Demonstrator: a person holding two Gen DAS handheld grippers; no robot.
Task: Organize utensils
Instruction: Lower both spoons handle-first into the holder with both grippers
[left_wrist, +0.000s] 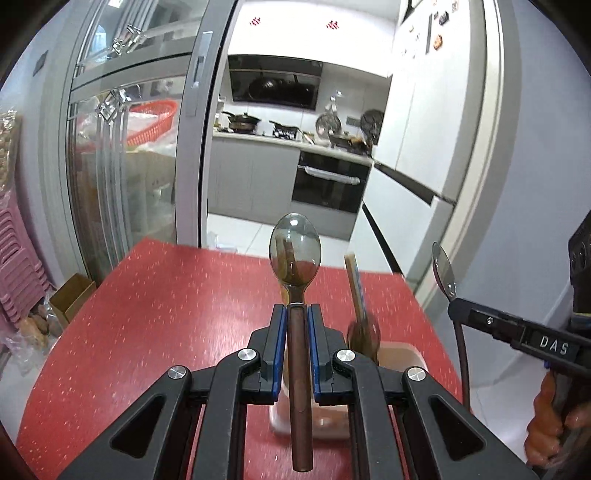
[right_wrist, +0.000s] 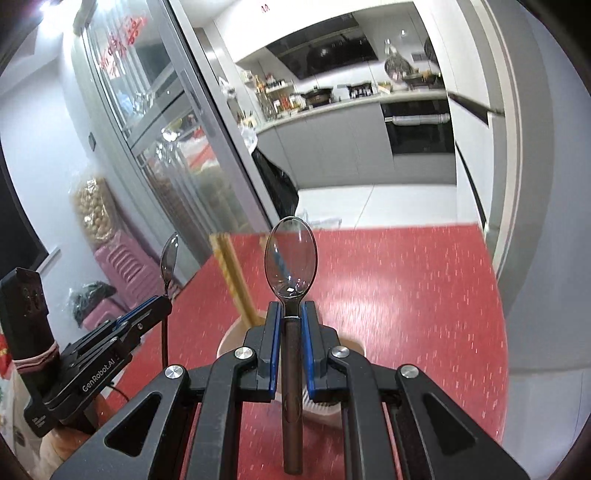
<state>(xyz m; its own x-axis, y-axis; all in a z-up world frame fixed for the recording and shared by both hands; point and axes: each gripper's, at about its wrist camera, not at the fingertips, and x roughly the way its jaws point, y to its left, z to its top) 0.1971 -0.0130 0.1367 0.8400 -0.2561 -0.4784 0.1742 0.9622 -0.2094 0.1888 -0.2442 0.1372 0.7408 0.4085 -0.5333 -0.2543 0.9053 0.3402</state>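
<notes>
My left gripper (left_wrist: 296, 308) is shut on a spoon (left_wrist: 294, 254) with a steel bowl and a brown handle; the bowl points away from me above the red table (left_wrist: 155, 317). My right gripper (right_wrist: 291, 306) is shut on a second, matching spoon (right_wrist: 290, 254), which also shows at the right of the left wrist view, spoon (left_wrist: 444, 269). Below both grippers stands a pale utensil holder (left_wrist: 399, 354), holder (right_wrist: 236, 336), with wooden chopsticks (left_wrist: 355, 284), chopsticks (right_wrist: 231, 273) and a dark utensil sticking out of it. The left gripper (right_wrist: 162, 301) appears at the left of the right wrist view with its spoon.
The red table's far edge (right_wrist: 369, 228) borders a kitchen doorway with a glass sliding door (left_wrist: 122, 166). Pink stools (left_wrist: 18, 266) and a cardboard box (left_wrist: 72, 301) sit on the floor to the left. A hand (left_wrist: 546, 424) holds the right gripper's handle.
</notes>
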